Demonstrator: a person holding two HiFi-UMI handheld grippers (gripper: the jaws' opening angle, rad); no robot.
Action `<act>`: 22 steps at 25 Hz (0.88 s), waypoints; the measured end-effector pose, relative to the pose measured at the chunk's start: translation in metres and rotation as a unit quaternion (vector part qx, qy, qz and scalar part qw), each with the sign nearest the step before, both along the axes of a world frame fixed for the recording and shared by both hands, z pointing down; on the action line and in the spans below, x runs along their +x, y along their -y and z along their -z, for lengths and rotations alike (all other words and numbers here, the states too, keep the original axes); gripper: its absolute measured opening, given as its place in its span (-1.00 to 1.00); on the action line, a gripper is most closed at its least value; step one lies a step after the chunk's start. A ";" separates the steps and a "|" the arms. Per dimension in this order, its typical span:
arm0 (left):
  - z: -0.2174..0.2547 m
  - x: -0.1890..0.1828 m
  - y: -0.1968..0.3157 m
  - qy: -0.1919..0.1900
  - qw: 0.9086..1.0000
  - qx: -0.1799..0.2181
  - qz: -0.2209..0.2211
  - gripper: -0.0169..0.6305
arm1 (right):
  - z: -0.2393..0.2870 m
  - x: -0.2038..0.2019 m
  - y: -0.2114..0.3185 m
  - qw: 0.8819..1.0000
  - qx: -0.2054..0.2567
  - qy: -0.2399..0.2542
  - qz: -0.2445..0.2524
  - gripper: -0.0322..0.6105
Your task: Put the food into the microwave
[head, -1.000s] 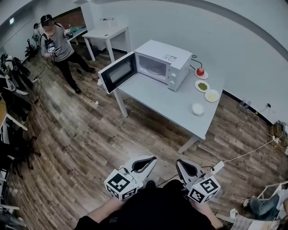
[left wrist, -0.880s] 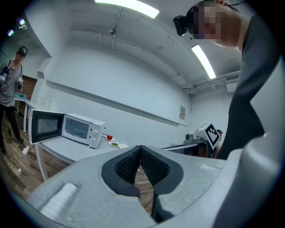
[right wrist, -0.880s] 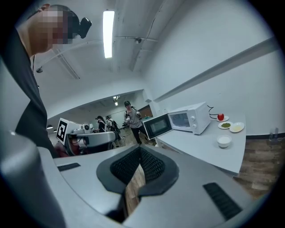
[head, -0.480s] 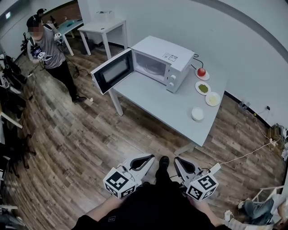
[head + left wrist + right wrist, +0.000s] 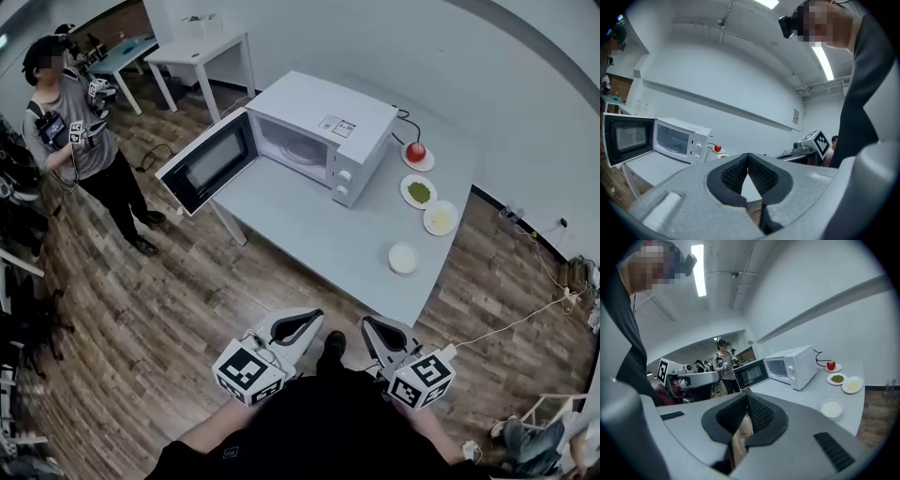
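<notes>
A white microwave [image 5: 323, 127] stands on the grey table [image 5: 309, 234] with its door [image 5: 206, 161] swung open to the left. To its right lie a red apple on a plate [image 5: 415, 151], a plate of green food [image 5: 419, 192], a plate of pale food [image 5: 441, 218] and a white bowl [image 5: 403, 258]. My left gripper [image 5: 298, 326] and right gripper [image 5: 373, 330] are held low before my body, short of the table's near edge, both shut and empty. The left gripper view shows the microwave [image 5: 677, 140] and apple [image 5: 717, 148]; the right gripper view shows the microwave [image 5: 790, 366] and bowl [image 5: 831, 408].
A person [image 5: 75, 141] with grippers stands on the wooden floor at the left, near the open door. White tables [image 5: 202, 52] stand at the back. A white cable [image 5: 511, 323] and power strip lie on the floor right of the table.
The table and microwave have come nearer and lower in the head view as I and both grippers moved forward. The person at the left has shifted closer to the frame's edge.
</notes>
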State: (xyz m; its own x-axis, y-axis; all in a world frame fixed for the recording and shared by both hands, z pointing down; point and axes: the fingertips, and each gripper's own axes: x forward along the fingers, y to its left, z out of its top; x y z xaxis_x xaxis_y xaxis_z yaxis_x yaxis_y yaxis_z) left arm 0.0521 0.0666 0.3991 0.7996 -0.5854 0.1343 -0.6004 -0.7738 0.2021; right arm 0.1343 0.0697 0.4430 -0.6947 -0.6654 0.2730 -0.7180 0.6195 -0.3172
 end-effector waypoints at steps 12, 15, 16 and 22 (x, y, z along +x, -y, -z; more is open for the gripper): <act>-0.006 0.040 0.097 0.006 1.000 -0.022 0.007 -0.92 | -0.013 0.054 0.103 1.000 -0.009 -0.011 -0.010 -0.86; -0.008 0.042 0.111 0.003 1.000 -0.028 -0.008 -0.92 | -0.020 0.056 0.116 0.999 -0.016 -0.019 -0.022 -0.86; -0.008 0.041 0.116 0.002 1.000 -0.028 -0.014 -0.92 | -0.024 0.056 0.121 0.999 -0.018 -0.025 -0.026 -0.86; -0.003 0.024 0.154 0.004 0.998 -0.013 -0.054 -0.92 | -0.047 0.058 0.145 0.993 -0.052 -0.048 -0.090 -0.86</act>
State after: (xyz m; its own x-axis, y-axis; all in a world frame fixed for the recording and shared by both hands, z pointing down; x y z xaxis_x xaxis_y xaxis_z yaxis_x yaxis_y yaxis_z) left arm 0.0762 -0.0869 0.4016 0.8568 -0.4917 0.1551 -0.5152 -0.8286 0.2192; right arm 0.1924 -0.0750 0.4900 -0.5342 -0.7412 0.4065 -0.8444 0.4458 -0.2970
